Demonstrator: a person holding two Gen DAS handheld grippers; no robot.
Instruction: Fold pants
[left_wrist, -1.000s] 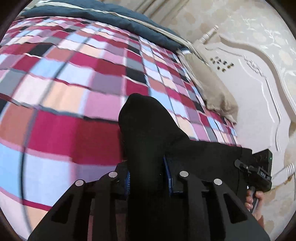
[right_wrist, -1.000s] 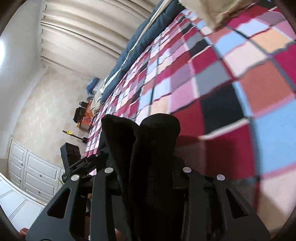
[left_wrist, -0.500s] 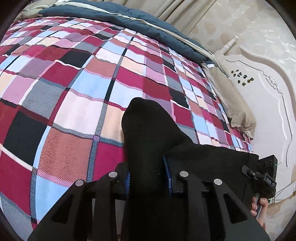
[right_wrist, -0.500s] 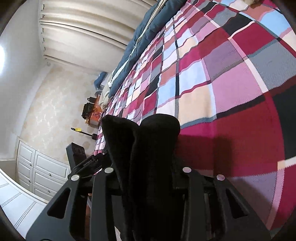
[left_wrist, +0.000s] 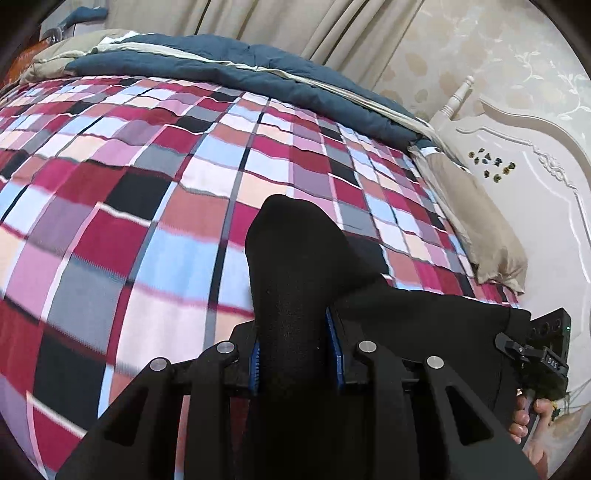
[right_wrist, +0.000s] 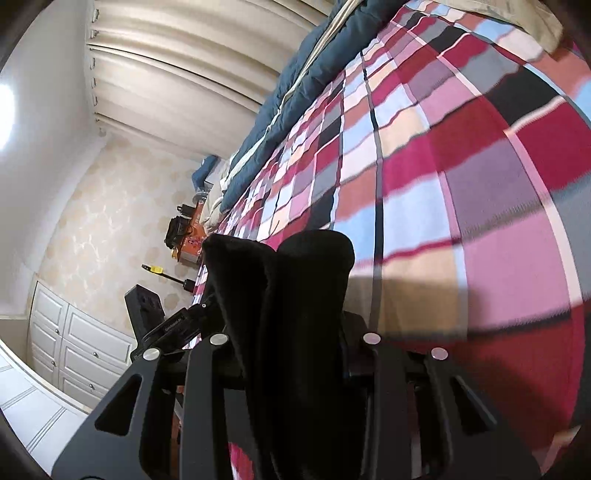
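The black pants hang between both grippers above the checked bedspread. My left gripper is shut on a bunched fold of the pants, which sticks up past its blue pads. From there the cloth stretches right toward the other gripper, held by a hand at the frame's right edge. In the right wrist view my right gripper is shut on a thick double fold of the pants. The left gripper shows at the left there. The fingertips of both are hidden by cloth.
A dark blue duvet lies rolled along the bed's far side. A beige pillow rests against the white headboard. Curtains hang behind the bed. White cupboards and a cluttered orange stand are beyond the foot.
Both grippers have travelled across the bed with the pants held; the checks slid past below. The left view has tipped up, showing more duvet and curtain. Neither grip has altered.
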